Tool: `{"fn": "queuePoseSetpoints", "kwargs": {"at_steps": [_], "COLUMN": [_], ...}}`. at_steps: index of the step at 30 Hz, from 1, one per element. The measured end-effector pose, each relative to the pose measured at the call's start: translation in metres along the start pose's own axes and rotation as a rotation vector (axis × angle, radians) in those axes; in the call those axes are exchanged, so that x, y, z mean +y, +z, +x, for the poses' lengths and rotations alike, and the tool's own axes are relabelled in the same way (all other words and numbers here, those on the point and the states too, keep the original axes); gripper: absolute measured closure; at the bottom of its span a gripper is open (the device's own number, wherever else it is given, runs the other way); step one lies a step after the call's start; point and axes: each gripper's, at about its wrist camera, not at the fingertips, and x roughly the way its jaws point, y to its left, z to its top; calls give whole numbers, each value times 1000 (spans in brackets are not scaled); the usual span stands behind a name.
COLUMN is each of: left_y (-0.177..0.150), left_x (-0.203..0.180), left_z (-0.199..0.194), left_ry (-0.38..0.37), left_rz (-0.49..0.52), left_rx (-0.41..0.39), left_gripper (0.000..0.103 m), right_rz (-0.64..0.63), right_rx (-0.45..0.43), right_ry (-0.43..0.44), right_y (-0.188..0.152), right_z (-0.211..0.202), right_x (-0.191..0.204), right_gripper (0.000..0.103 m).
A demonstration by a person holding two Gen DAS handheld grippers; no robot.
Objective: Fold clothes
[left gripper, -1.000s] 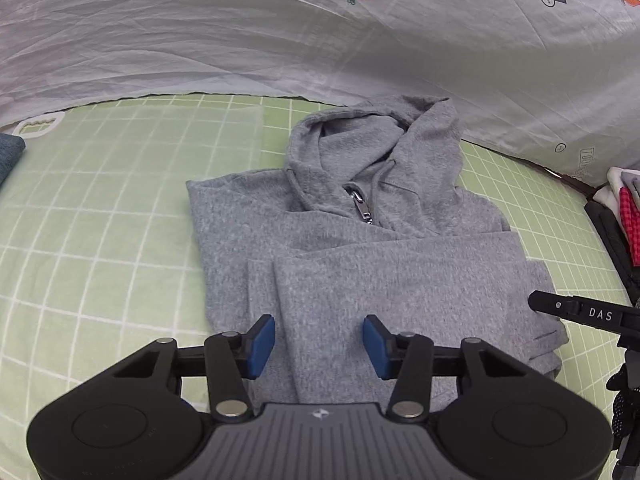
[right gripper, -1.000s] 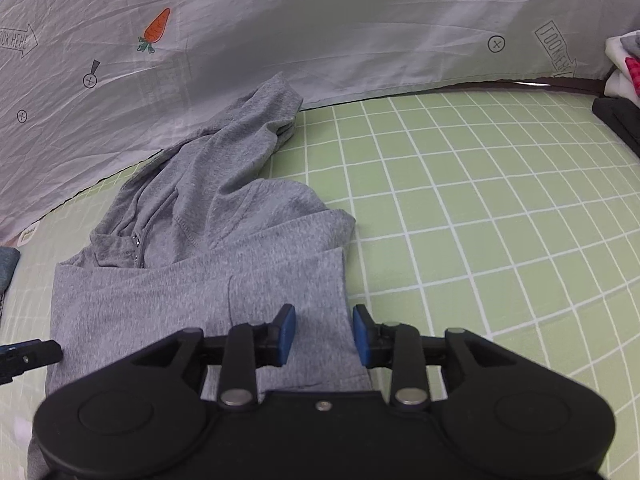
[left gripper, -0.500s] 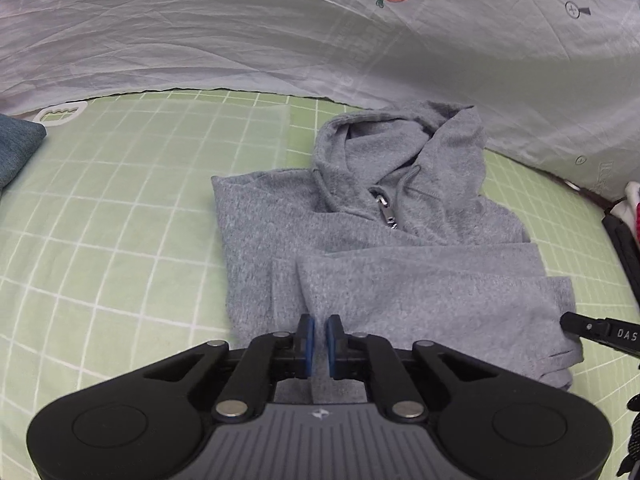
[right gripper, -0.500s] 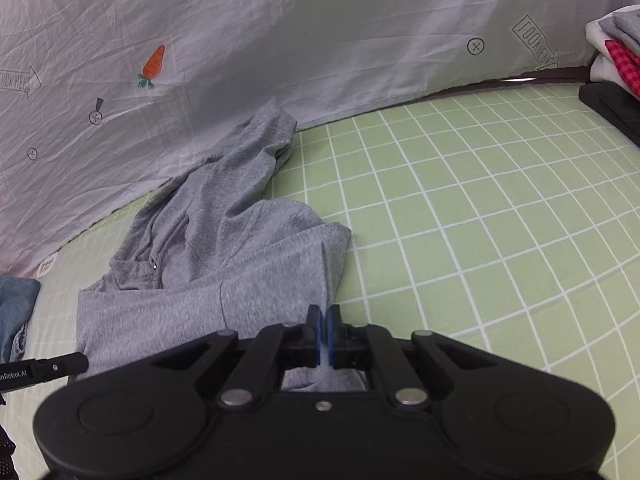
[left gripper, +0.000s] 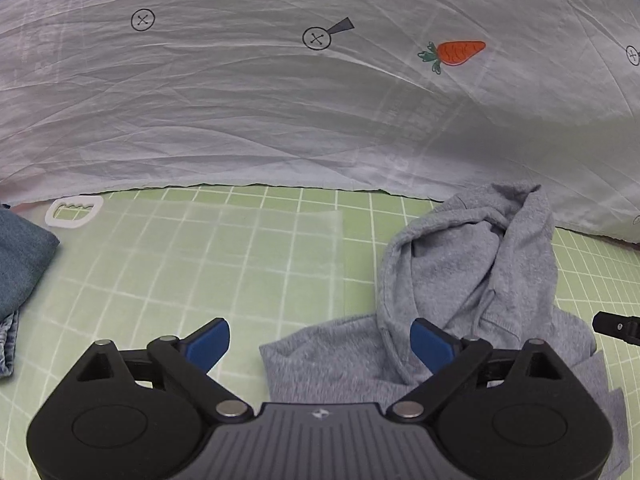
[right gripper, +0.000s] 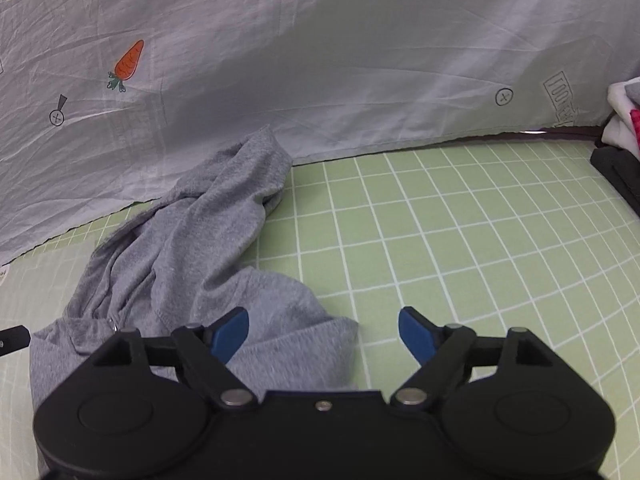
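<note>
Left wrist view: our left gripper has its jaws opening, blue pads wide apart, nothing pinched between them. The grey hoodie lies on the green grid mat, ahead and to the right of this gripper; its near left corner sits between the pads but below them, untouched. The hood runs away from us toward the white printed sheet. A folded blue garment rests at far left.

Right wrist view: our right gripper is also opening and holds nothing. The hoodie lies ahead and left, its right shoulder edge just under the left pad. We judge both grippers about equally near, one flanking each side of the garment's long axis.
</note>
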Motion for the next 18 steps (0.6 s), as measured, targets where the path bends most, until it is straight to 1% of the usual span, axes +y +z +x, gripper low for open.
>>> {"fn": "queuePoseSetpoints", "kwargs": {"at_steps": [1, 3, 6, 9, 12, 13, 16, 18], "left_y": [7, 18, 27, 34, 39, 40, 42, 44], "left_x": [-5, -17, -35, -47, -57, -59, -58, -49], "left_z": [10, 29, 55, 76, 92, 96, 106, 108], "left_ry": [-8, -23, -28, -51, -43, -28, 72, 102], "left_rz": [9, 29, 59, 93, 130, 140, 154, 122], "left_rx": [2, 10, 27, 38, 40, 37, 25, 19], "left_gripper": [6, 6, 6, 6, 6, 6, 6, 6], "right_rz": [-7, -1, 32, 10, -16, -23, -48, -54], "right_rx": [-6, -20, -49, -57, -33, -24, -6, -12], "right_ry": [-7, -12, 14, 12, -4, -17, -79, -116], "right_y": [8, 24, 46, 58, 61, 61, 55, 52], "right_z": [9, 29, 58, 84, 104, 107, 107, 98], "right_x": [7, 24, 47, 70, 83, 84, 79, 67], "right_gripper": [12, 12, 10, 8, 8, 8, 8, 9]}}
